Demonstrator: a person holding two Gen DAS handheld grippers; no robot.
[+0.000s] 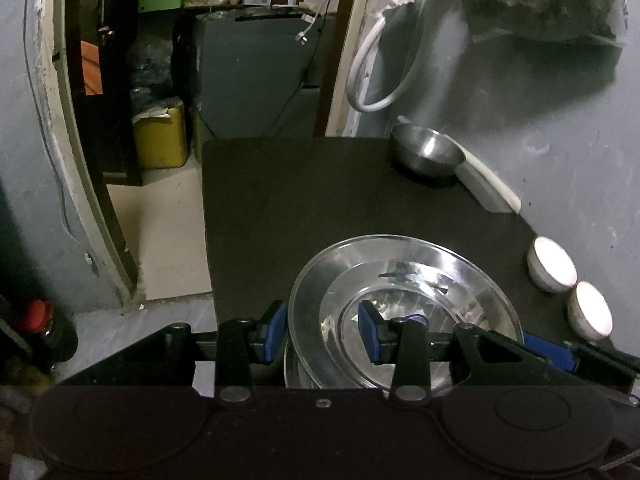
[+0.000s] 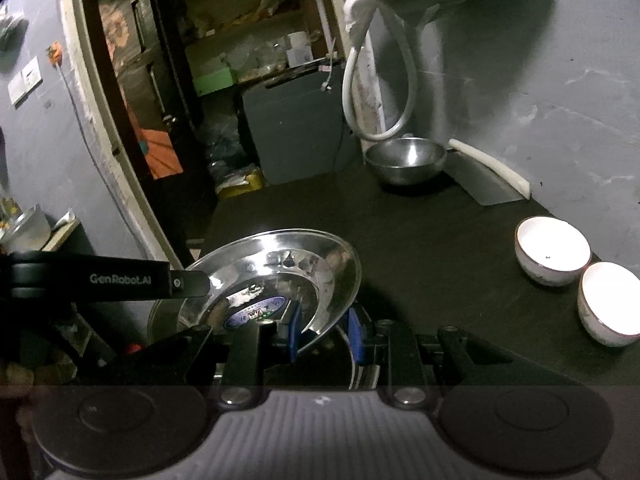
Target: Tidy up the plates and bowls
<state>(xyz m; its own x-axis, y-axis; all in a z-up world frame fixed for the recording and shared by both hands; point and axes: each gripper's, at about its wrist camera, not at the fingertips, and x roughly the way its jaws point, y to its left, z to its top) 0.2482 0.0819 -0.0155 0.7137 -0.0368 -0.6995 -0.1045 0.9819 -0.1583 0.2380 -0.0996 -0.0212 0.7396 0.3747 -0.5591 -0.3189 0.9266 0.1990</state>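
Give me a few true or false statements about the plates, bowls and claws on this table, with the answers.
1. Two white bowls sit side by side near the wall. True.
2. The steel bowl is stacked inside a white bowl. False: it stands alone at the far end, next to a cleaver.
3. The right claw grips a steel plate by its rim. True.
4. The left claw is empty. False: its pads straddle the plate's rim.
5. The table is white. False: it is dark.

Dim storeroom corner, grey walls
A dark table (image 1: pixel 304 200) stands against the grey plastered wall (image 1: pixel 560 128); beyond an open doorway (image 1: pixel 120 120), cluttered shelves (image 2: pixel 248 52), a grey cabinet (image 1: pixel 256 80), pale floor (image 1: pixel 168 232)
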